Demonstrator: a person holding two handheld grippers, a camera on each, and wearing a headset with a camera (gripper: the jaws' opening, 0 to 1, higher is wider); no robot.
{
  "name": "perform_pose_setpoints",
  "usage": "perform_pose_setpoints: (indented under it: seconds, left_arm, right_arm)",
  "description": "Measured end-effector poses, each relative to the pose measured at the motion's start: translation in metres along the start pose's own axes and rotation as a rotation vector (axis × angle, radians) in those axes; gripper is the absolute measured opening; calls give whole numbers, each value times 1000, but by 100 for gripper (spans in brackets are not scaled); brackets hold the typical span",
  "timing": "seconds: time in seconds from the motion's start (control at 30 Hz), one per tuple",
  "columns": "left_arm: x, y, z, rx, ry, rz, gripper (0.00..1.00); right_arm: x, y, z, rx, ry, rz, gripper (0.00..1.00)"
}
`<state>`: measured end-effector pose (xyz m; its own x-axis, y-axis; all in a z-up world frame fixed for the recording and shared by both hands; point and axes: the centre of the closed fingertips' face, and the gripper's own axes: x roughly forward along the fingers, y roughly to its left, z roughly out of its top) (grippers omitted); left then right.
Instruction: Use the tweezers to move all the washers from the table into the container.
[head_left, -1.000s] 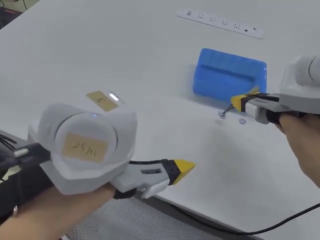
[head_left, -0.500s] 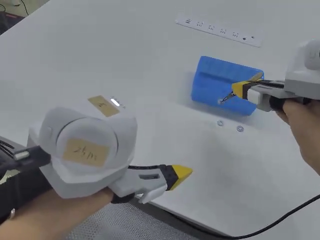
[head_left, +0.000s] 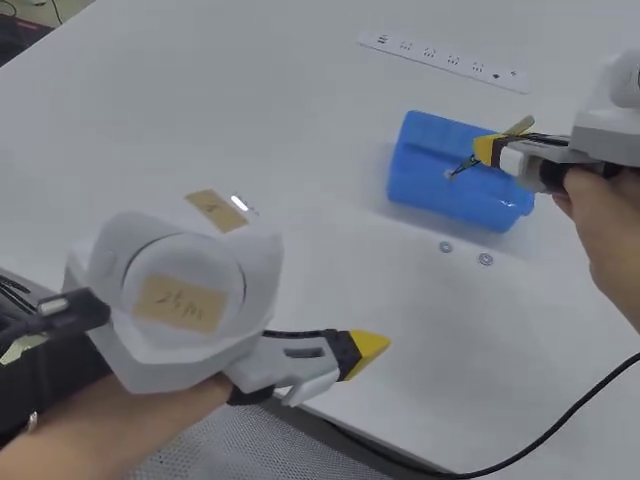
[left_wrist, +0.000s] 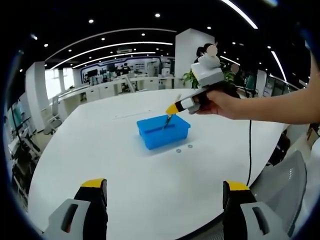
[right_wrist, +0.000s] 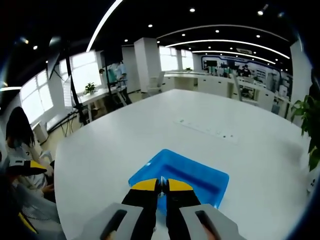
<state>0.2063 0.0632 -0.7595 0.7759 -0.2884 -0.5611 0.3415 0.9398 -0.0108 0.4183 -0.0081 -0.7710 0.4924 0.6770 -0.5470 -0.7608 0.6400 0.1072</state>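
Head view: the right gripper (head_left: 487, 150) is over the near right part of the blue rectangular plastic container (head_left: 440, 185). Its yellow-tipped jaws are pressed together on a pair of thin metal tweezers (head_left: 463, 167). The tweezers slant down from the jaws, and their points hang above the container's interior. Any washer between the points is too small to make out.

Two small round metal washers (head_left: 445, 247) lie on the white table (head_left: 300, 120) just in front of the container's near wall. They are side by side and apart from each other, and nothing touches them. The left gripper view confirms the pair just off the container's near edge.

The left gripper (head_left: 365, 345) is well short of the container, near the table's front edge. Its own view shows the jaws wide apart and holding nothing. It takes no part in the work at this moment.

Also noted are a white power strip (head_left: 445, 60) beyond the container's far side, a tan label (head_left: 210, 208) well to the container's left, and a black cable (head_left: 560, 430) trailing off the table edge in front of and to the right of the container.

Assessment: the task is part done at best. The container's contents cannot be read from any view, so the number of washers already deposited is unknown. The position of the tweezers is consistent with a drop into the container, though this is a judgement only. At least two washers are outstanding, each needing its own pick from the table and carry over the near wall. Risk: the washers lie flat and are small, so a pinch may slip or flick one away.
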Motion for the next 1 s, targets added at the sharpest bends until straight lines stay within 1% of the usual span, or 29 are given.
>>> perform_pose_setpoints:
  seconds: [0.1, 0.3, 0.37, 0.5, 0.67, 0.8, 0.9, 1.0]
  left_arm:
    - [0, 1, -1, -2, 5, 2, 98]
    - [1, 3, -4, -4, 15, 2, 98]
    - [2, 3, -5, -2, 18, 2, 98]
    - [3, 2, -6, -4, 20, -1, 98]
    - [3, 1, -8, -4, 27, -6, 98]
    - [4, 0, -11, -8, 35, -8, 98]
    - [5, 0, -13, -5, 43, -9, 98]
    - [4, 1, -12, -7, 40, -5, 98]
  right_arm:
    - [10, -6, -6, -2, 16, -15, 2]
    - [21, -15, -16, 15, 39, -32, 2]
    - [23, -17, -19, 15, 43, -41, 2]
    - [27, -16, -20, 27, 45, -39, 2]
    - [32, -15, -22, -22, 60, -47, 2]
    - [35, -14, -24, -34, 68, -40, 2]
    - [36, -15, -24, -48, 70, -45, 2]
    - [42, -20, -26, -51, 82, -37, 2]
